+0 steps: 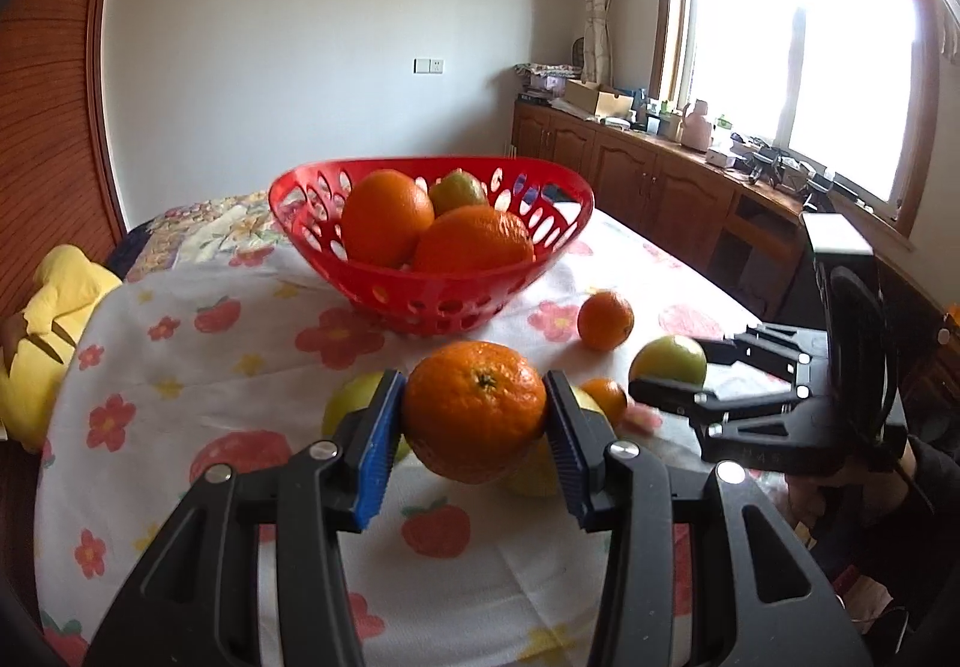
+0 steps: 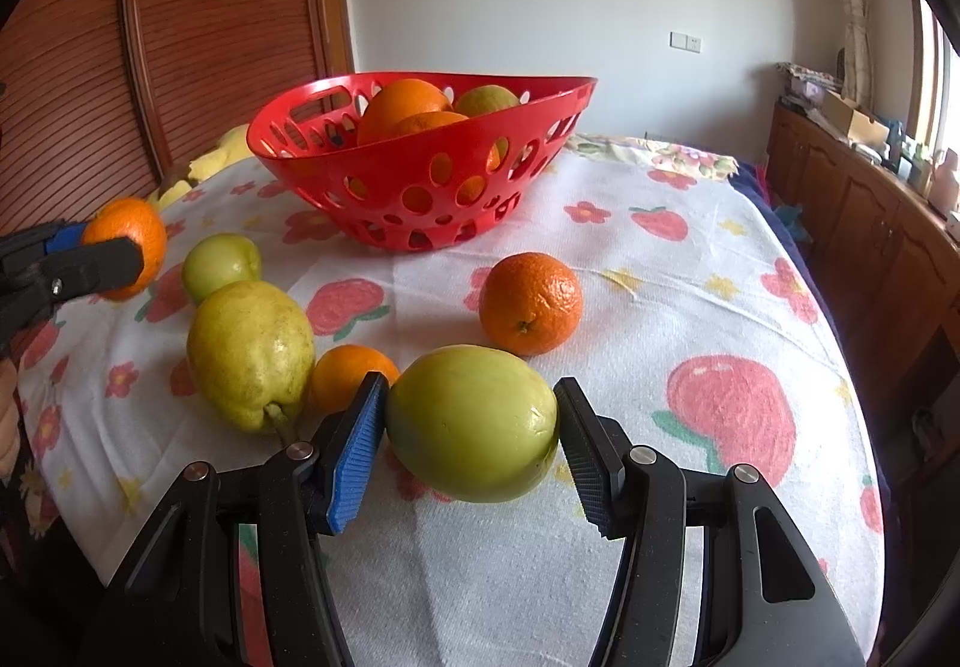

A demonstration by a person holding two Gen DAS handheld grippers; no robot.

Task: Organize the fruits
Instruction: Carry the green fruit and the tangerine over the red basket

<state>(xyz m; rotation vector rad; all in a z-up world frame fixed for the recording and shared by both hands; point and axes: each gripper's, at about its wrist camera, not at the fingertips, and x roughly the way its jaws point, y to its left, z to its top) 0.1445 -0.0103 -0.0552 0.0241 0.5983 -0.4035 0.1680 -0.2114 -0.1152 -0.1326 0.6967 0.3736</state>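
My left gripper (image 1: 474, 415) is shut on an orange (image 1: 474, 409) and holds it above the cloth, in front of the red basket (image 1: 438, 301). The basket holds two oranges (image 1: 387, 217) and a green fruit (image 1: 457, 191). My right gripper (image 2: 471, 427) has its jaws around a green apple (image 2: 472, 422) on the cloth; both pads touch it. In the right wrist view the basket (image 2: 420, 175) stands behind, and the left gripper (image 2: 114, 256) holds its orange (image 2: 133, 250) at the far left. The right gripper (image 1: 666, 373) also shows in the left wrist view.
On the flowered cloth (image 2: 660, 307) lie a loose orange (image 2: 531, 302), a small orange (image 2: 348, 382), a yellow pear (image 2: 249, 352) and a small green apple (image 2: 221, 266). A wooden cabinet (image 1: 660, 187) runs along the right under the window. A yellow plush (image 1: 42, 319) lies left.
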